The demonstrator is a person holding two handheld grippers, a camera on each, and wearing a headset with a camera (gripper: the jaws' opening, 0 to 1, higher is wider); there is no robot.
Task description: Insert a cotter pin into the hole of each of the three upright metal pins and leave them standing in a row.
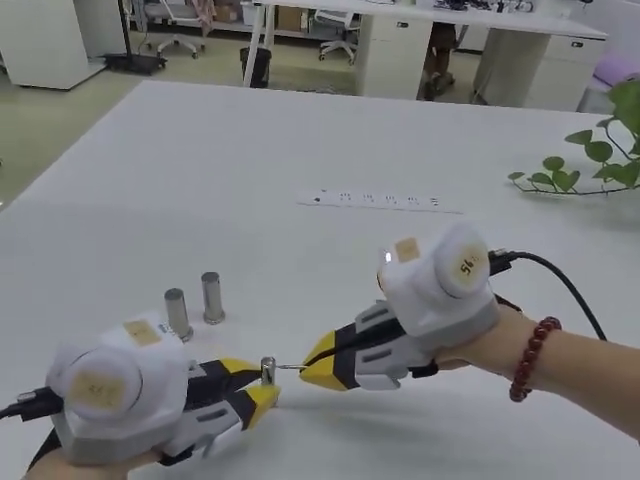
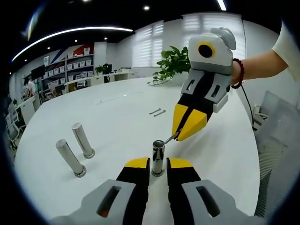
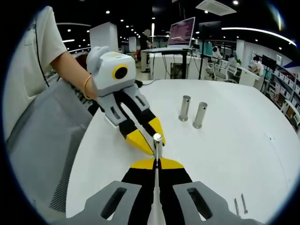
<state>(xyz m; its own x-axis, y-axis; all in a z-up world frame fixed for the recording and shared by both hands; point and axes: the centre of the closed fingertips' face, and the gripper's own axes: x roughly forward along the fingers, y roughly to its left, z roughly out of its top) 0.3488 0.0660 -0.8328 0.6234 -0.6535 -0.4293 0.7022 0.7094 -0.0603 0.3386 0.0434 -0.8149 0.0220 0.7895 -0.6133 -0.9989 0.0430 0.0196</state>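
Note:
A short metal pin (image 1: 268, 369) stands upright on the white table, and my left gripper (image 1: 260, 382) is shut on it near its base. In the left gripper view the pin (image 2: 158, 157) rises between the yellow fingertips (image 2: 137, 164). My right gripper (image 1: 318, 368) is shut on a thin cotter pin (image 1: 291, 367), whose tip touches the pin's top from the right. In the right gripper view the cotter pin (image 3: 157, 152) runs straight to the pin head (image 3: 158, 138). Two more metal pins (image 1: 177, 312) (image 1: 212, 297) stand just behind the left gripper.
Two spare cotter pins (image 2: 158, 112) lie on the table beyond the right gripper. A white power strip (image 1: 380, 200) lies mid-table, a plant (image 1: 598, 150) reaches in at the far right, and a black cable (image 1: 560, 280) trails from the right gripper.

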